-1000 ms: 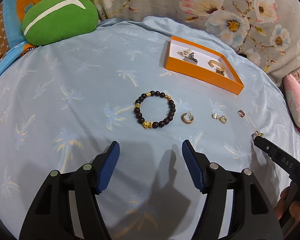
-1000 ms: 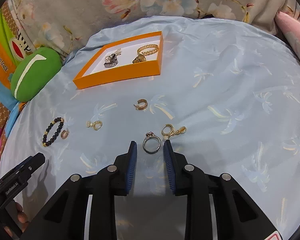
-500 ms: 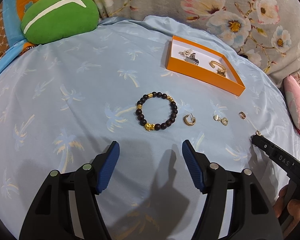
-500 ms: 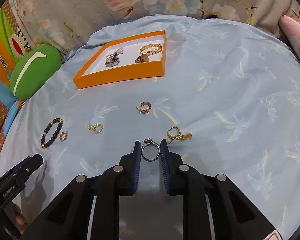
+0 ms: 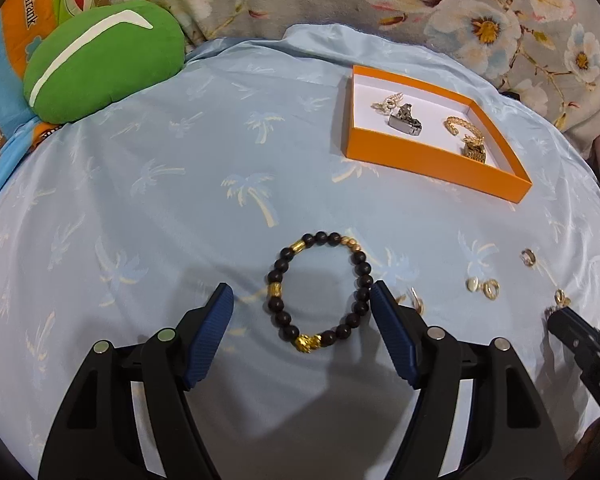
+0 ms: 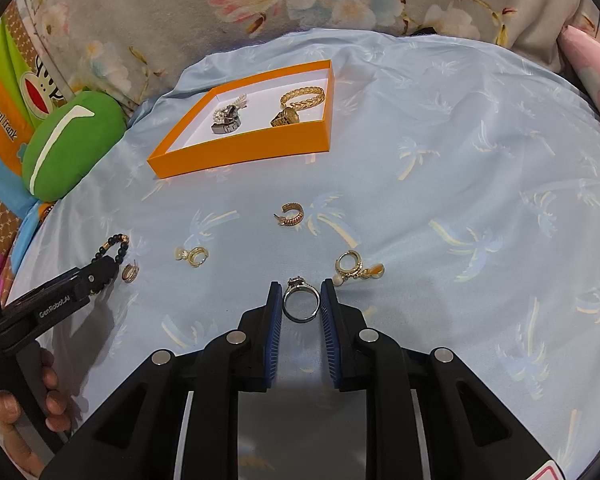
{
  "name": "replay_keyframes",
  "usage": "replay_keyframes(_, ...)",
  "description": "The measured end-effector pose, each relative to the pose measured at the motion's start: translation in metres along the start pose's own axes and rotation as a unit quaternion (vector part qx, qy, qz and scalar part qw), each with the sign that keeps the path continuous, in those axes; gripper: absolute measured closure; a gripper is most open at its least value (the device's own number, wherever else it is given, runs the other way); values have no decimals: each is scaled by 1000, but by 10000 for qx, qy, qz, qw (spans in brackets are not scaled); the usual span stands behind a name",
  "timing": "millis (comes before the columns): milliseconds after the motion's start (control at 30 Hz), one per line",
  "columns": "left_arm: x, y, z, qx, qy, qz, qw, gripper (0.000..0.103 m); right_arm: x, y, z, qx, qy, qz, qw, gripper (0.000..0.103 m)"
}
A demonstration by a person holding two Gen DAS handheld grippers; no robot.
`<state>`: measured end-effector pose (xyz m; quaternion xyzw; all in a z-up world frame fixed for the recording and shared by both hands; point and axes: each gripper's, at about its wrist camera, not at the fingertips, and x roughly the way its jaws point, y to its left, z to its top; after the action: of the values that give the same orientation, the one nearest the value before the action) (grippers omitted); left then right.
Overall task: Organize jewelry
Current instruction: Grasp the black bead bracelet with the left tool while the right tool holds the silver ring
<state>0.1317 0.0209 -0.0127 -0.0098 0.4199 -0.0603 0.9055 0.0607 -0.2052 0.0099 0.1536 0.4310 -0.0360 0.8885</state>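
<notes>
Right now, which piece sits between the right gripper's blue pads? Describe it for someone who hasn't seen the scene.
On the pale blue palm-print sheet, below the orange cardboard tray, look between the right gripper pads. It's a silver-coloured band ring with a stone setting, the only non-gold piece there, unlike the gold dangling hoop earring beside it.

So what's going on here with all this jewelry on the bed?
A person is sorting jewelry into an orange box using a hand-held gripper in each hand. The right hand-held gripper is closed on a silver ring lying on the blue sheet. The left hand-held gripper is opening around a dark beaded bracelet, its pads not pressing on it. Several gold earrings lie loose on the sheet; a few pieces already sit in the box.
</notes>
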Motion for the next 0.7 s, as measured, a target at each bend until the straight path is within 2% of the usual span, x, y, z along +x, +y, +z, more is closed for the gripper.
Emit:
replay_keyframes(167, 3, 14, 8, -241, -31, -151, 9996, 35, 0, 0, 0, 0, 0, -2, 10000, 84)
replay_keyframes(433, 8, 8, 11, -67, -6, -82, 9999, 35, 0, 0, 0, 2, -1, -2, 10000, 83)
replay_keyframes(533, 12, 8, 15, 17, -9, 97, 10000, 46, 0, 0, 0, 3, -1, 0, 10000, 83)
replay_keyframes(700, 11, 11, 16, 0, -35, -46, 10000, 47, 0, 0, 0, 2, -2, -1, 10000, 83)
